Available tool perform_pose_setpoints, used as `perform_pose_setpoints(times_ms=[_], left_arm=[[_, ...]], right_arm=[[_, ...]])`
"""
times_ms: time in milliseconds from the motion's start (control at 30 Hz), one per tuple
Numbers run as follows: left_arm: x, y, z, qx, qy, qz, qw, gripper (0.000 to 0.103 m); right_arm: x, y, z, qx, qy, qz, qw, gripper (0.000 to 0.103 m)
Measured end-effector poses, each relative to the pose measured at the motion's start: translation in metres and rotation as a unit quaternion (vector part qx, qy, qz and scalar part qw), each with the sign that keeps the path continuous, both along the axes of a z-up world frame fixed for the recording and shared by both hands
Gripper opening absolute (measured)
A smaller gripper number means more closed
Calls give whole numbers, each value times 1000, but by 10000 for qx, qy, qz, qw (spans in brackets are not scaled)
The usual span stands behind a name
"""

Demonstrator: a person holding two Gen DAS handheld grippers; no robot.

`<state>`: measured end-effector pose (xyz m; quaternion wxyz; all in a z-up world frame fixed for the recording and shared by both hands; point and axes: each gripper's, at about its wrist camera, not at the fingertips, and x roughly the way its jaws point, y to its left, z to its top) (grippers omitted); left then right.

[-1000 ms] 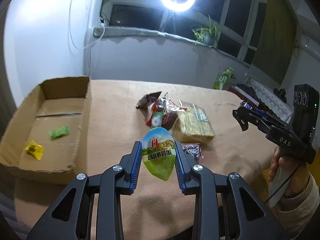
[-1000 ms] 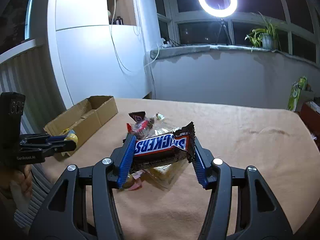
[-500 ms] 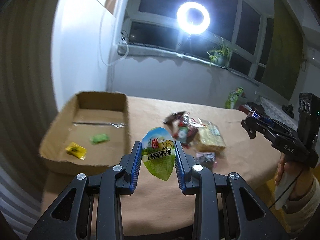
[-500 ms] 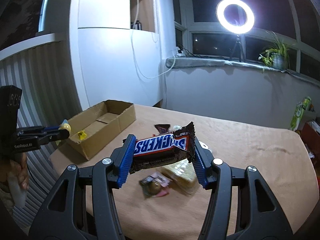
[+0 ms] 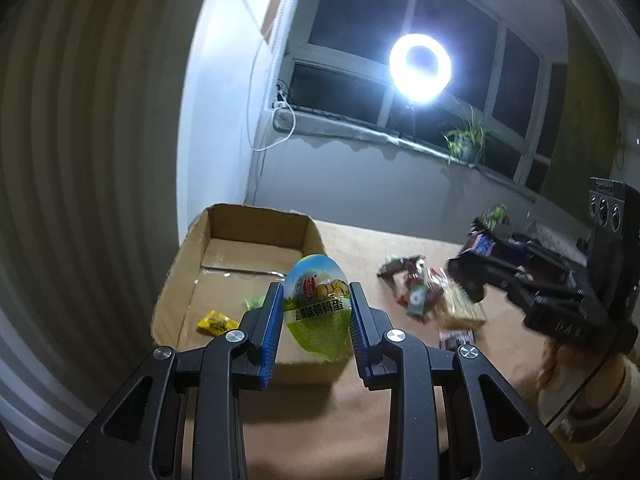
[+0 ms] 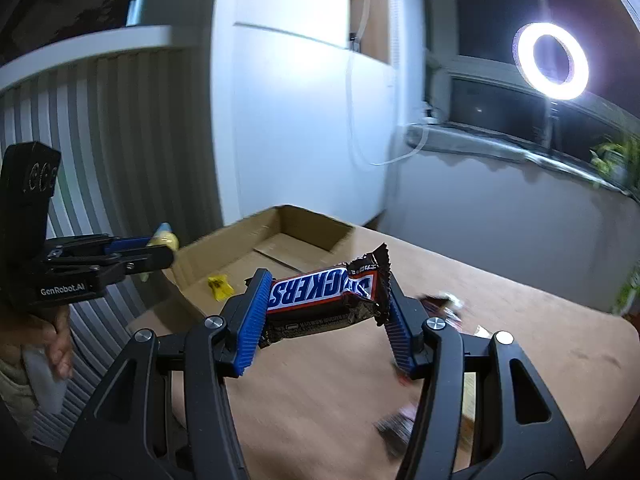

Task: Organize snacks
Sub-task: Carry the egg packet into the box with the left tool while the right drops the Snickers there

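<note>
Tan cloth-covered table (image 5: 352,420) is sitting under a dark window with a glowing white ring light (image 5: 421,68). Left wrist view: left gripper (image 5: 316,322) is clamping a green egg-shaped snack pouch (image 5: 316,306) between its blue pads, hanging just in front of the open brown cardboard box (image 5: 188,264). Yellow wrapped candy (image 5: 216,322) and a small green candy (image 5: 254,302) are lying inside the box. Loose pile of snack packets (image 5: 432,300) is lying right of the box; right gripper (image 5: 476,276) is hovering over it, blurred.

Right wrist view: right gripper (image 6: 322,312) is pinching a brown Snickers bar (image 6: 326,300) crosswise, above the table, near the box's (image 6: 260,240) front right side. Yellow candy (image 6: 219,286) is showing inside the box. Left gripper (image 6: 162,248) is holding its pouch (image 6: 163,238) left of the box.
</note>
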<state>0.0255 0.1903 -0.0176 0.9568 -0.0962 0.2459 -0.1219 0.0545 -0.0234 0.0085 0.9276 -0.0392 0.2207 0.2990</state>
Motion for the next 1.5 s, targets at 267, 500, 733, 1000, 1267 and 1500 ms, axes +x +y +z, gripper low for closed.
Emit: perform_pose_setpoints(times_ms=[267, 500, 733, 1000, 1267, 1500], left_arm=[[26, 29, -6, -158, 106, 133, 9997, 30], [43, 34, -16, -245, 267, 54, 9993, 30], [54, 27, -31, -230, 474, -65, 9986, 30], [57, 30, -40, -208, 635, -41, 9978, 30], [67, 29, -49, 9, 859, 53, 9963, 36], [49, 36, -47, 440, 865, 550, 9938, 78]], right_arm=[[27, 67, 23, 1, -302, 494, 9983, 56], [56, 101, 30, 55, -355, 639, 9973, 56], [67, 118, 26, 28, -345, 771, 9964, 56], [74, 121, 21, 36, -299, 799, 9963, 56], [94, 127, 10, 53, -168, 816, 9965, 57], [98, 103, -6, 105, 124, 517, 9985, 74]])
